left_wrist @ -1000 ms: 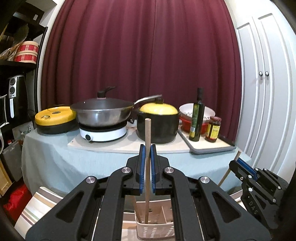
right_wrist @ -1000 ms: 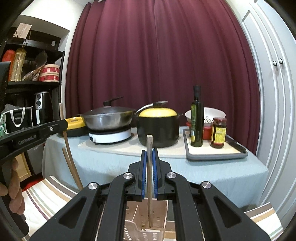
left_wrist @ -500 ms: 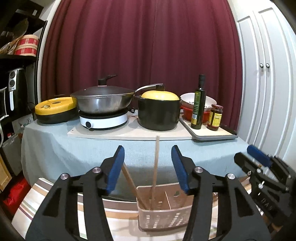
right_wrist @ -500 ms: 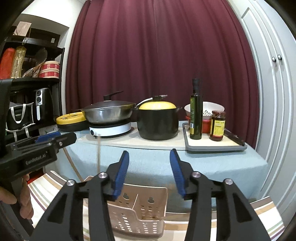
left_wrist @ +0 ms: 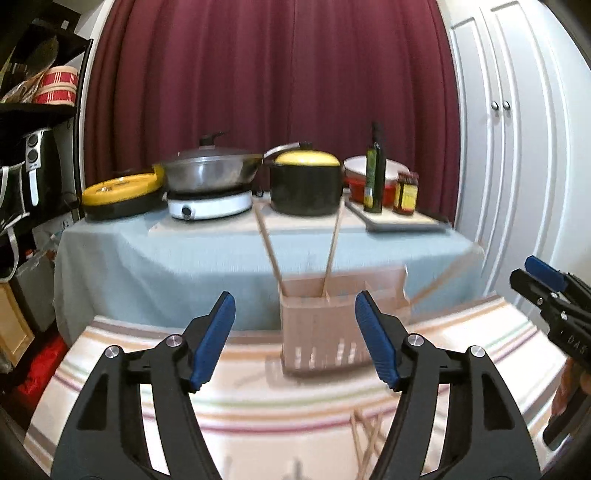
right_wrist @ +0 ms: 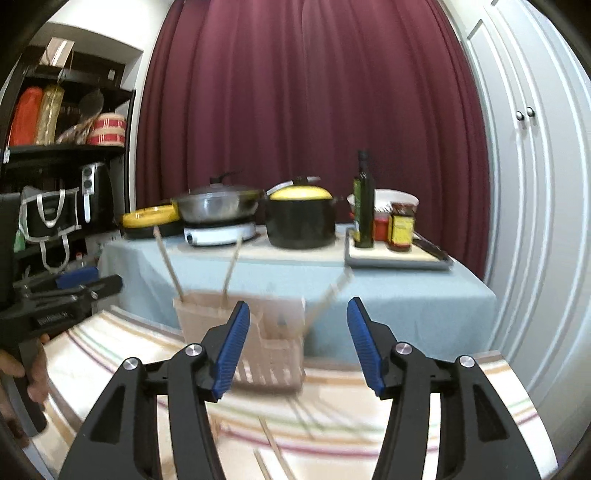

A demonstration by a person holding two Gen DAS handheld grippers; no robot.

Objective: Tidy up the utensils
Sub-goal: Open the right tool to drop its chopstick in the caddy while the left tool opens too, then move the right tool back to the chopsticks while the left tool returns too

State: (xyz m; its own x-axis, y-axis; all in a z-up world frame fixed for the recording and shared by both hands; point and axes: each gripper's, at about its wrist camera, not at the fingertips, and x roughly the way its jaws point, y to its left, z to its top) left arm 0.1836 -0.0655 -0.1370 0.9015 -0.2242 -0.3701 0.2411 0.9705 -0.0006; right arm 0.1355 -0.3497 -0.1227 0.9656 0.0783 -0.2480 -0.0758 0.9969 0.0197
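A dark red curtain hangs behind a worktop draped in pale blue cloth. Right of the curtain stand white cabinet doors with two small knobs. Left of the curtain a black shelf holds red-striped tins, with a white wall above. In front of the worktop lies a striped cloth.

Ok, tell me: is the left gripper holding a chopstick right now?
No, the left gripper is open and empty; two chopsticks stand in the basket.
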